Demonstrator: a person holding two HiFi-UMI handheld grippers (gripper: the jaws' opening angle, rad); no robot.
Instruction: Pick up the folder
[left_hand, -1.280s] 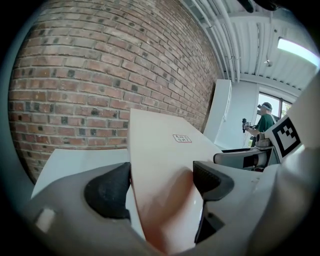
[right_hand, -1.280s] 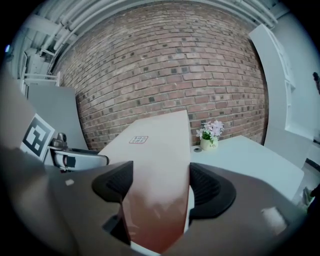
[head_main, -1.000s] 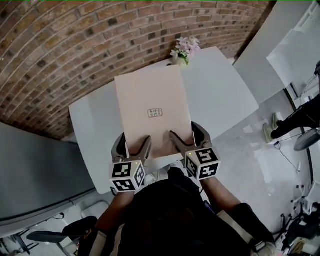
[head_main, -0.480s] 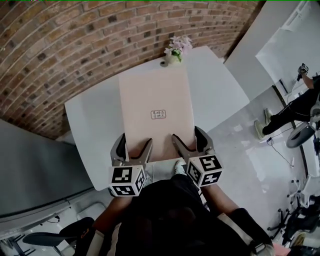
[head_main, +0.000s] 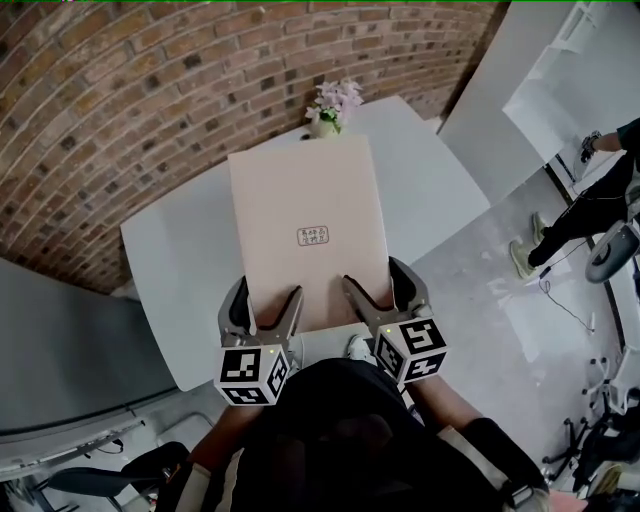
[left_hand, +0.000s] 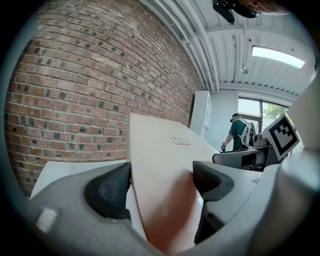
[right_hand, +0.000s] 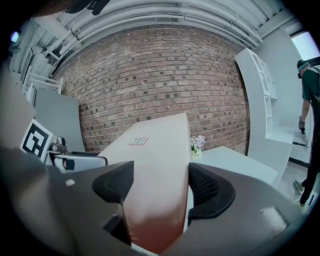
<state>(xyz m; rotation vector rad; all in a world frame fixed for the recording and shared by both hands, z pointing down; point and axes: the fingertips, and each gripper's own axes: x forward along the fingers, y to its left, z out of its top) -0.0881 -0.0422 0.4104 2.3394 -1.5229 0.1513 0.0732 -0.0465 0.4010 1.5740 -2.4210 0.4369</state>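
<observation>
Left gripper (head_main: 266, 300) and right gripper (head_main: 375, 285) are each pinching the near short edge of the folder (head_main: 305, 225), one at its near-left corner and one at its near-right corner. In both gripper views the pads are bearing on the folder from either side. The folder is sitting over the middle of the table (head_main: 175, 270), apparently clear of the surface. Its long axis is running straight away from the jaws toward the far edge and the flower vase (head_main: 330, 105). Neither hand is nearer, so the lift is calling for an even rise of both.
</observation>
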